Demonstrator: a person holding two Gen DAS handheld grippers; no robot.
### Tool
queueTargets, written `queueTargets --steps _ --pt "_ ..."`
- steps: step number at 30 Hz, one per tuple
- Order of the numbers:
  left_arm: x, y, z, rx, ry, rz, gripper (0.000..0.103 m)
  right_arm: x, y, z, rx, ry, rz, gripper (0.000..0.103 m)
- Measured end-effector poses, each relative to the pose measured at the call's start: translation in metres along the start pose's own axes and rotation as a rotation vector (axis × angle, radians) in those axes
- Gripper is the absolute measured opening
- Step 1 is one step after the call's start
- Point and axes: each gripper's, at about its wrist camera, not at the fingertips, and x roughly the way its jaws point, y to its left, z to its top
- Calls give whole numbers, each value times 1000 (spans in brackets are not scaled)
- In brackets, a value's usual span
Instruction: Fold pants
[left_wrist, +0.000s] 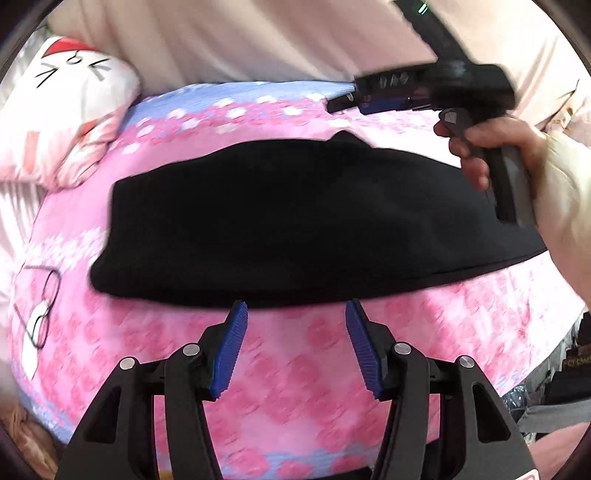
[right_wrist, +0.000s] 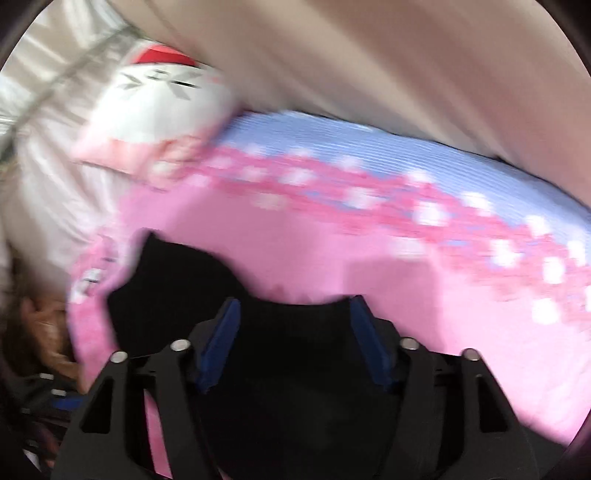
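left gripper is hovering open at the pants' 6 o'clock edge; right gripper is open, empty; should be pinching both layers squarely.

Both our wrist cams look steeply down along their fingers at the bed, pretty close; both catch the black pants and pillow.

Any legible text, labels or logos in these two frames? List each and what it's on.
None can be read.
Right gripper: pale marks on its black body, too blurred to read.
Dark packaging at the right edge: brownish lettering, too small and blurred.
Pillow: a drawn cartoon face only, no words.
Black pants and pink bedspread: no text.
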Motion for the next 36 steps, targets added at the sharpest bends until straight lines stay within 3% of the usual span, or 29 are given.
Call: queueTargets --steps 2,4,5,6,10,12,13,17,20,23,24,26,29,32,34,36 --pt "7 -8 8 7 4 -12 54 15 -14 4 -18 59 -2 55" --pt "9 -12 14 13 6 -17 54 38 -10 3 -101 130 -14 34" --pt "10 -16 18 19 7 -15 54 54 -4 2 -151 165 -34 13" --pt "10 -21 19 24 7 -10 57 65 -2 1 -178 180 -67 12" --pt "13 -32 24 31 16 6 59 71 -18 14 -92 64 -103 10" --pt "15 -33 23 31 24 16 59 74 -28 14 -45 72 -124 10" --pt "17 -33 23 28 30 20 59 71 -32 15 -15 75 -108 10" --pt "20 -31 26 5 29 21 59 15 -23 -6 -1 -68 1 11" --pt "23 -31 28 -1 29 28 59 20 7 -26 -113 11 77 10" --pt "27 -33 30 -3 38 21 59 60 23 -31 -175 81 14 10" --pt "28 -35 31 2 43 17 59 77 24 -28 -172 92 3 9" --pt "26 -38 32 12 43 28 59 72 18 -18 -113 94 32 10" --pt "17 -37 32 19 15 41 61 36 15 -19 -35 -7 113 11" --pt "19 -31 32 -8 22 38 62 75 24 -29 -30 103 128 11" --pt "21 -30 35 -21 33 38 62 75 34 -29 -56 70 106 12" --pt "17 -32 41 -21 16 39 62 49 26 -30 9 41 153 12"
